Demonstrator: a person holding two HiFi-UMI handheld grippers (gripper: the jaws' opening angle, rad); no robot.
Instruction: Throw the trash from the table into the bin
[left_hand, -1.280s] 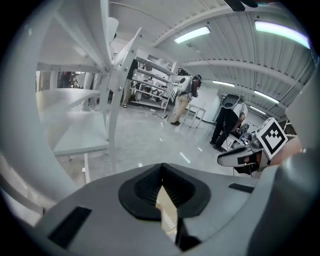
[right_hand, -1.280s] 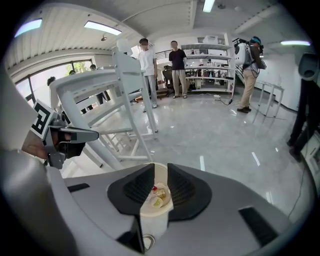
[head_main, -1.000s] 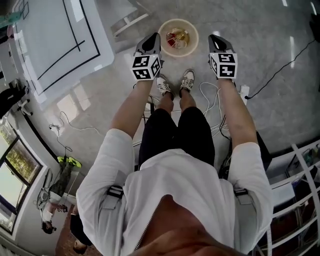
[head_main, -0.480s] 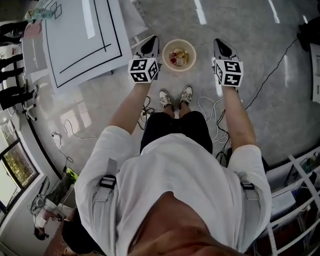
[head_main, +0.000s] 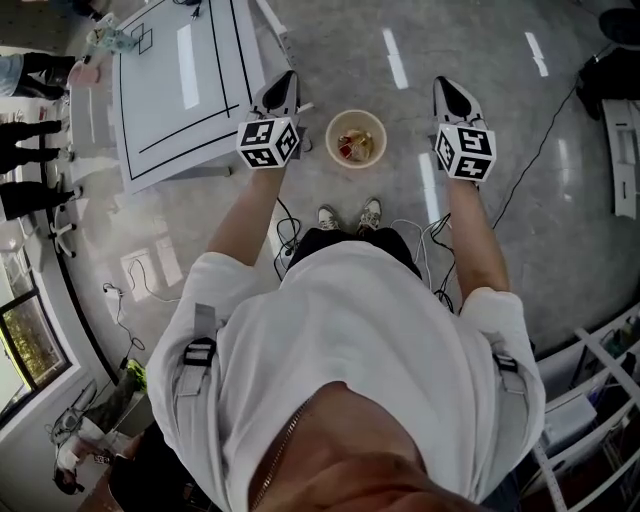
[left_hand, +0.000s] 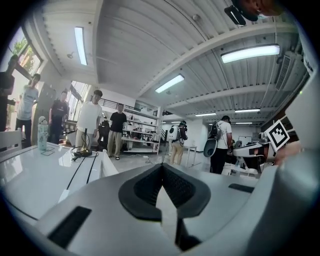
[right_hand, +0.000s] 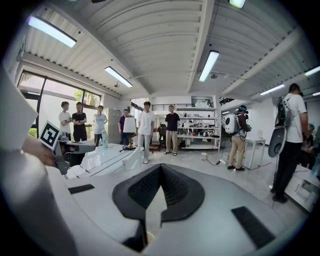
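A round beige bin (head_main: 356, 138) with wrappers and other trash inside stands on the floor just ahead of the person's shoes. My left gripper (head_main: 284, 82) hangs left of the bin, over the corner of the white table (head_main: 180, 90), with its jaws shut and nothing between them. My right gripper (head_main: 447, 88) hangs right of the bin, also shut and empty. In the left gripper view the closed jaws (left_hand: 161, 169) point level across the room, over the table (left_hand: 35, 175). The right gripper view shows its closed jaws (right_hand: 160, 169) likewise pointing level.
A bottle (left_hand: 42, 134) and a coiled cable (left_hand: 81, 151) sit at the table's far end. Several people stand around the room (right_hand: 146, 131). Cables (head_main: 425, 235) lie on the floor by the feet. A shelving rack (head_main: 600, 390) is at the right.
Both grippers have risen well above the bin and now point level. The bin looks smaller and farther below. More of the white table has come into view at the left.
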